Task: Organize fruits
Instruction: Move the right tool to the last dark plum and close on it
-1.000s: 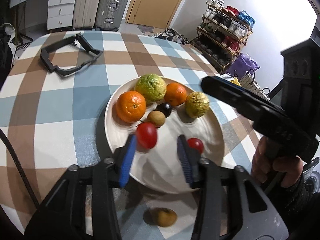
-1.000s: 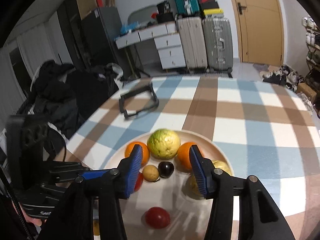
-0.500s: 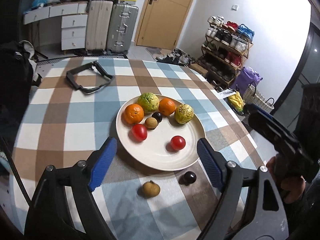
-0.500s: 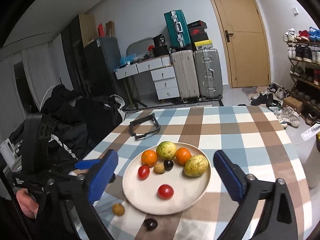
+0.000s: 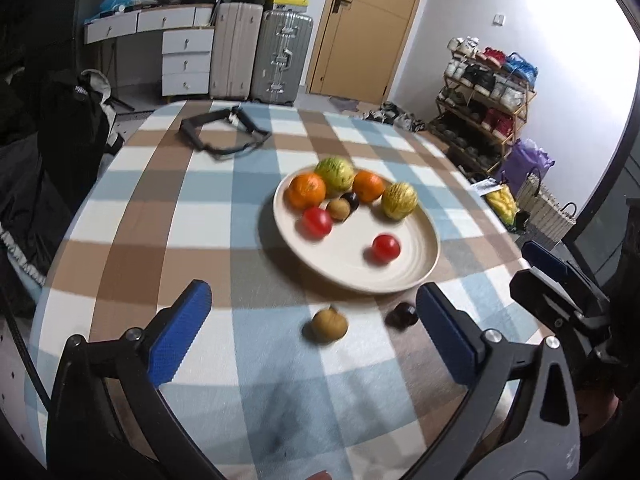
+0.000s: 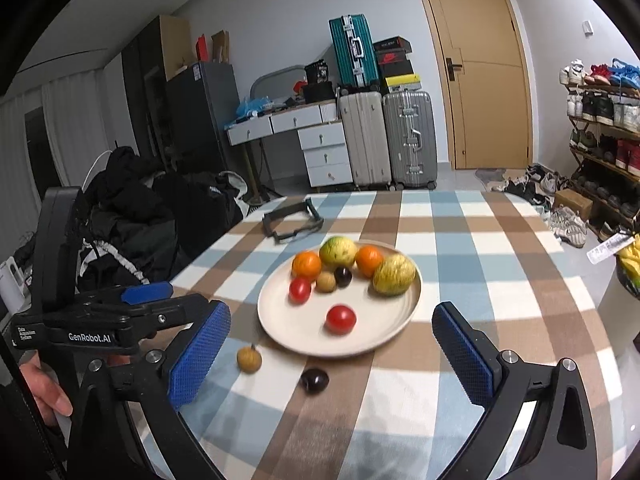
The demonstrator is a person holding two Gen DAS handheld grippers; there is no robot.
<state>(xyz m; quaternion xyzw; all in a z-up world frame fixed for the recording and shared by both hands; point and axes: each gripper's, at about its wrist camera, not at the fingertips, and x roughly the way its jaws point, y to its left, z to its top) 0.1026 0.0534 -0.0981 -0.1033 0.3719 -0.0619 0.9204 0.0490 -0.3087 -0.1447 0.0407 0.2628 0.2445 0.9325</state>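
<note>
A cream plate [image 5: 420, 264] [image 6: 384, 340] on the checked tablecloth holds two oranges [image 5: 307, 191], two green-yellow fruits [image 5: 399, 201], two red tomatoes [image 5: 386, 247] [image 6: 341, 319], a small brown fruit and a dark one. A brown fruit [image 5: 329, 323] [image 6: 249, 358] and a dark fruit [image 5: 401, 314] [image 6: 315, 379] lie on the cloth in front of the plate. My left gripper [image 5: 316, 344] is open and empty, above the near cloth. My right gripper [image 6: 332, 352] is open and empty, back from the plate.
A black frame-like object [image 5: 224, 134] [image 6: 292, 222] lies on the far side of the table. Beyond stand suitcases [image 6: 384, 140], drawers, a door and a shoe rack [image 5: 484, 96]. Dark clothing [image 6: 132, 216] is piled to the left of the table.
The left gripper let go of a tomato, which now lies on the plate. Both grippers opened wide and pulled back from the plate, bringing the two loose fruits into view.
</note>
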